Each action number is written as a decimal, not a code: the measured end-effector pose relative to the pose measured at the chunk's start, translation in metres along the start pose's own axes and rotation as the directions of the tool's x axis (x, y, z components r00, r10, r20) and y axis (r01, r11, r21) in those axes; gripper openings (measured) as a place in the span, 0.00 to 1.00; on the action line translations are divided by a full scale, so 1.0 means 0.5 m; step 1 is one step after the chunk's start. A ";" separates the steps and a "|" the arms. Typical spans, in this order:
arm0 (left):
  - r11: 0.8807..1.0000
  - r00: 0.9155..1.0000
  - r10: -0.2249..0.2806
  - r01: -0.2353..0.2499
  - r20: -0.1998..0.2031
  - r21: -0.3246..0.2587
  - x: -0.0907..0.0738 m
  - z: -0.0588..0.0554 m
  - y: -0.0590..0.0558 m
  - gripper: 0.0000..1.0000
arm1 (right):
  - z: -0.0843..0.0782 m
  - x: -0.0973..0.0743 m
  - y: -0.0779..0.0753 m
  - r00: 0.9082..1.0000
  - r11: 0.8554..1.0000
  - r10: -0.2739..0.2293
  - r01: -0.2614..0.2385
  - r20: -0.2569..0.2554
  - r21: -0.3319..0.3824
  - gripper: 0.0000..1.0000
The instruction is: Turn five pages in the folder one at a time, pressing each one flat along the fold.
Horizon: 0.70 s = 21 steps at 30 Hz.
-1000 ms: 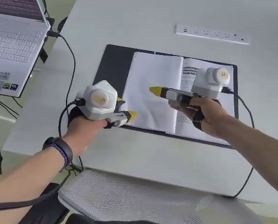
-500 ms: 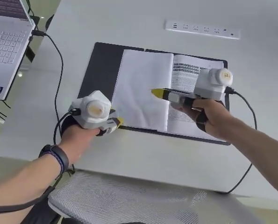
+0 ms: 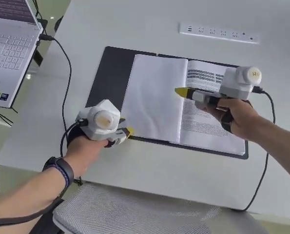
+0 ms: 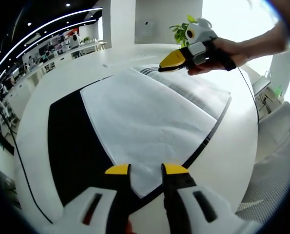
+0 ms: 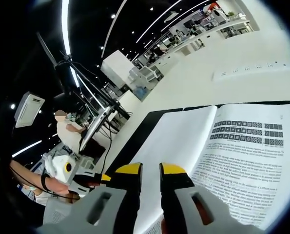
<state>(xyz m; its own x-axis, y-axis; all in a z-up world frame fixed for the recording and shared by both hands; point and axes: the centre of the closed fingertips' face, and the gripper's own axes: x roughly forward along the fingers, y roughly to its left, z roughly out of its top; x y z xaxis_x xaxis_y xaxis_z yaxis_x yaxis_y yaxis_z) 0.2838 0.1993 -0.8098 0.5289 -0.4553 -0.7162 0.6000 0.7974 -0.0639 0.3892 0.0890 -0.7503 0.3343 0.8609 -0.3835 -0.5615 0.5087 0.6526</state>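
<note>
Overall, white bench (image 3: 149, 161) in an open office carries open folder (image 3: 110, 73), laptop (image 3: 8, 48), power strip (image 3: 218, 33); left tongs (image 4: 146, 169) and right tongs (image 5: 150, 168) each slightly parted, empty.

White tabletop (image 3: 135, 19) carries an open folder (image 3: 157, 97) at centre and a power strip (image 3: 218, 33) at upper right.

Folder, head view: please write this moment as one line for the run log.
folder open, pages flat | right gripper at the fold, contact unclear, empty | left gripper at near edge, jaws apart, empty
</note>
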 end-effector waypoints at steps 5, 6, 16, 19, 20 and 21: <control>1.000 1.000 0.002 -0.002 0.007 -0.017 0.003 -0.002 0.007 0.23 | 0.020 0.011 -0.031 0.999 0.999 -0.009 0.008 0.038 0.037 0.08; 1.000 1.000 0.002 -0.002 0.009 -0.023 0.003 -0.002 0.008 0.22 | 0.021 0.015 -0.040 0.999 0.999 -0.015 0.013 0.043 0.048 0.07; 1.000 1.000 0.014 -0.014 0.002 -0.027 0.001 0.003 0.003 0.21 | -0.033 0.032 -0.081 1.000 0.994 -0.031 0.031 -0.003 0.103 0.00; 0.999 1.000 0.019 -0.019 0.002 -0.026 -0.002 0.006 0.000 0.21 | -0.023 0.029 -0.078 1.000 0.991 -0.016 0.013 0.022 0.133 0.00; 0.999 1.000 0.022 -0.022 0.003 -0.028 -0.002 0.007 -0.001 0.21 | -0.022 0.031 -0.083 1.000 0.991 -0.015 0.012 0.022 0.132 0.00; 0.999 1.000 0.023 -0.023 0.003 -0.028 -0.003 0.008 -0.001 0.21 | -0.020 0.031 -0.089 1.000 0.992 -0.012 0.010 0.022 0.128 0.00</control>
<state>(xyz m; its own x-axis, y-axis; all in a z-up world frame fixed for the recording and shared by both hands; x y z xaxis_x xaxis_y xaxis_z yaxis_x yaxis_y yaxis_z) 0.2850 0.1978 -0.8060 0.5443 -0.4380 -0.7155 0.5705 0.8186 -0.0671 0.4118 0.0798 -0.7919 0.3580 0.8542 -0.3770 -0.4566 0.5123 0.7273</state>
